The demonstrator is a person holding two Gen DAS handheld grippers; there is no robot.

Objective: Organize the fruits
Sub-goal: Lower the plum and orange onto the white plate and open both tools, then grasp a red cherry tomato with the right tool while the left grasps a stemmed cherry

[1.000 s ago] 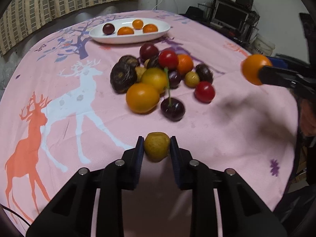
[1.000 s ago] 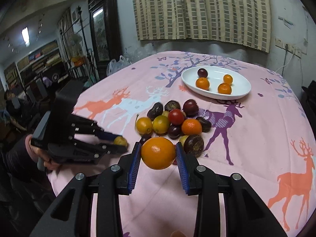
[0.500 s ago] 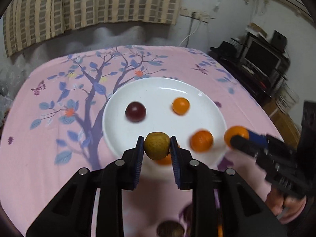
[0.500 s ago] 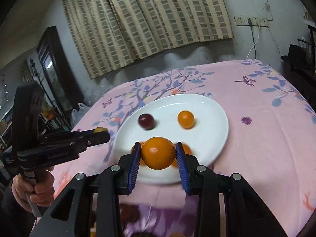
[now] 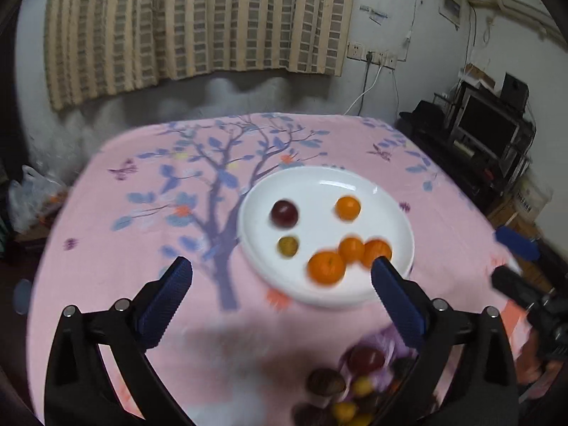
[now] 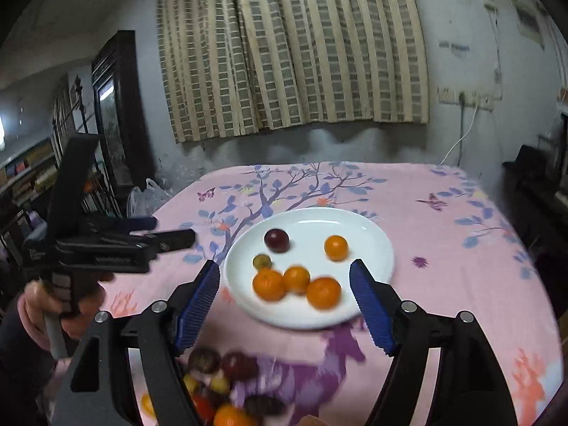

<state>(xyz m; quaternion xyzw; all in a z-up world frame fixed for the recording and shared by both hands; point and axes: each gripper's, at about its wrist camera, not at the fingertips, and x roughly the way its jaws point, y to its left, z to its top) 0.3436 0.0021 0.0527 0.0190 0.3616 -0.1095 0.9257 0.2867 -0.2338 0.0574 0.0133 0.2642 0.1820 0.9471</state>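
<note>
White plate holds six fruits; both tools, left and right, opening, empty, before plate's near rim; fruit pile nearer still.

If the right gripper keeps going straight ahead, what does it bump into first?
Probably the white plate and the cluster of three oranges on it, which sit between the right gripper's opening, empty jaws. Depth is hard to judge, so it might pass just above them.

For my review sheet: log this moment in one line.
left gripper: opening, empty | right gripper: opening, empty | plate: six fruits | pile: remains
</note>
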